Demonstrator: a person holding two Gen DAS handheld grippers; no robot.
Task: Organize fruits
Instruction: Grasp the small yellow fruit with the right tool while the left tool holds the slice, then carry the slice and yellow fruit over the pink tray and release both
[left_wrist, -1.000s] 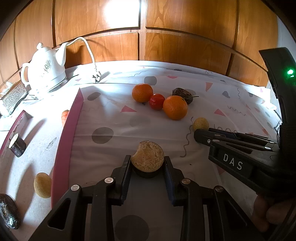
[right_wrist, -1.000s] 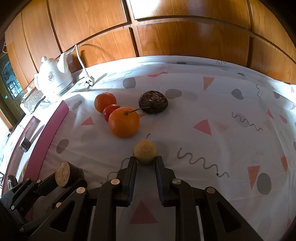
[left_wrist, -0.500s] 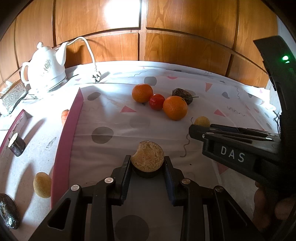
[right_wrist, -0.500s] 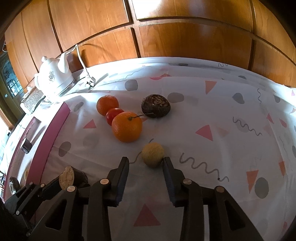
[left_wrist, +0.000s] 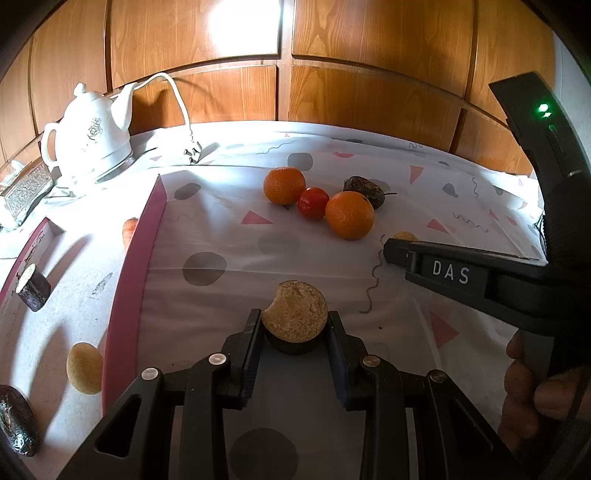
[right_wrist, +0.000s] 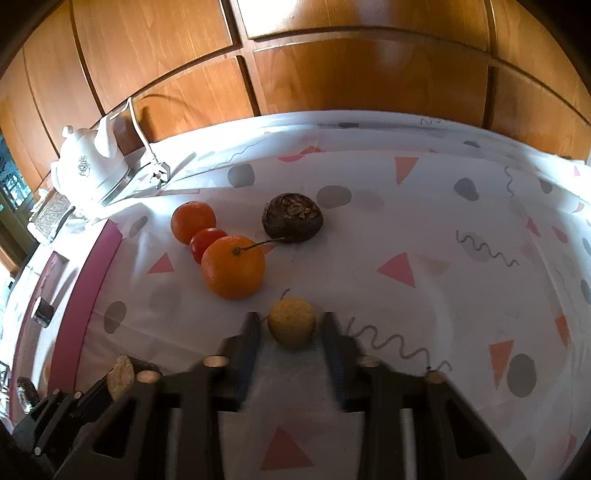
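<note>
Now, left hand pose: I hold my left gripper (left_wrist: 294, 325) tilted down toward the patterned tablecloth (left_wrist: 229, 236), low over it.
Left gripper: my fingers pinch a dark-skinned cut fruit piece (left_wrist: 294, 316), its pale cut face with a bite-shaped notch turned up toward me.
Right hand pose: my right hand (left_wrist: 532, 391) wraps the handle at the right edge of the left view; my right gripper (right_wrist: 291, 328) points down at the cloth, to the right of my left gripper.
Right gripper: jaws closing, with a small round yellow fruit (right_wrist: 291, 322) between them; a narrow gap shows on each side, so the pads are not pressing it.
Just ahead of my right gripper: a large orange (right_wrist: 233, 266) to the left, touching a red tomato (right_wrist: 205, 242), with a smaller orange (right_wrist: 192, 220) behind that.
Farther ahead: a dark wrinkled fruit (right_wrist: 293, 218), its stem reaching over toward the large orange.
Left of my left gripper: a pink-rimmed tray (left_wrist: 127, 280) holding a yellow fruit (left_wrist: 84, 367), a cut dark piece (left_wrist: 34, 290) and a dark fruit (left_wrist: 16, 421).
Far left, ahead: a white kettle (left_wrist: 88, 136).
</note>
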